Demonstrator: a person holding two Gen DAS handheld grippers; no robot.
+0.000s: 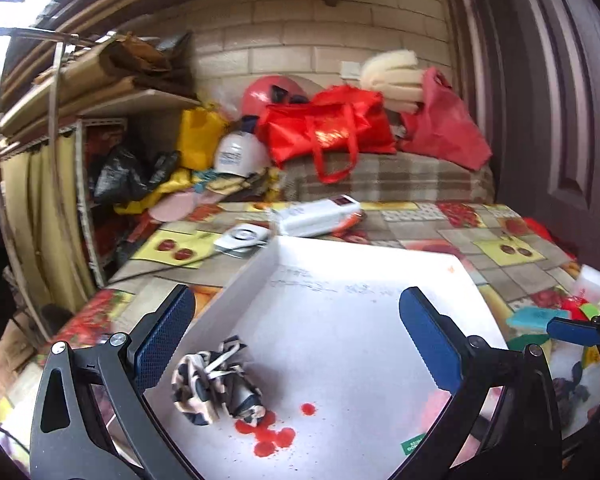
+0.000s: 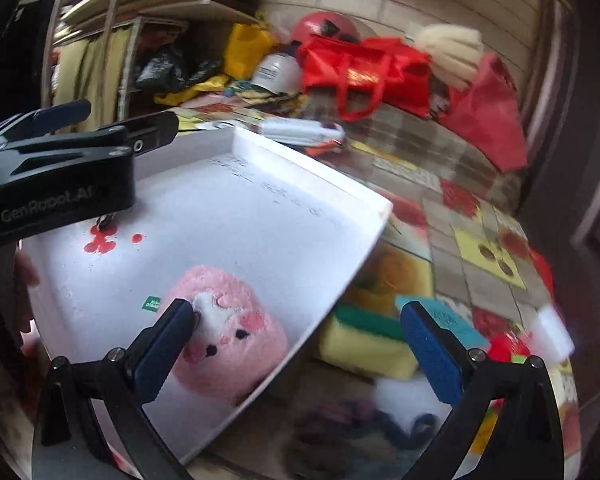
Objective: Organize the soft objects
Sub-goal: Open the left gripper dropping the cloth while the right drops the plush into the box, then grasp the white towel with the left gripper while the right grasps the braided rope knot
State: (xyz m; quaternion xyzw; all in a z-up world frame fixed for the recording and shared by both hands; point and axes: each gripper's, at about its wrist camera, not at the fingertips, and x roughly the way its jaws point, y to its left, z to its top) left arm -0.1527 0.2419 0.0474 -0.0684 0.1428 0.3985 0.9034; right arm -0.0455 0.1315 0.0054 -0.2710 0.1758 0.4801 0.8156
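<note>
Both tools, left tool [image 1: 296, 344] and right tool [image 2: 298, 344], hang released over the shallow white tray [image 2: 340, 188] holding a black-and-cream fabric scrunchie [image 1: 216, 384] and pink plush toy [image 2: 228, 328]; next, probably fetch the yellow-green sponges [image 2: 368, 340] on the worktop.

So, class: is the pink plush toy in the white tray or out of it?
In. The pink plush toy lies on the white tray floor, inside its rim.

A pale cream brick wall [image 1: 300, 28] is seen at the back, w/ a dark panelled door [image 1: 560, 92] at right. Metal-framed shelving stacked w/ cardboard [image 1: 80, 92] is set at left. Daylight is admitted top left.
</note>
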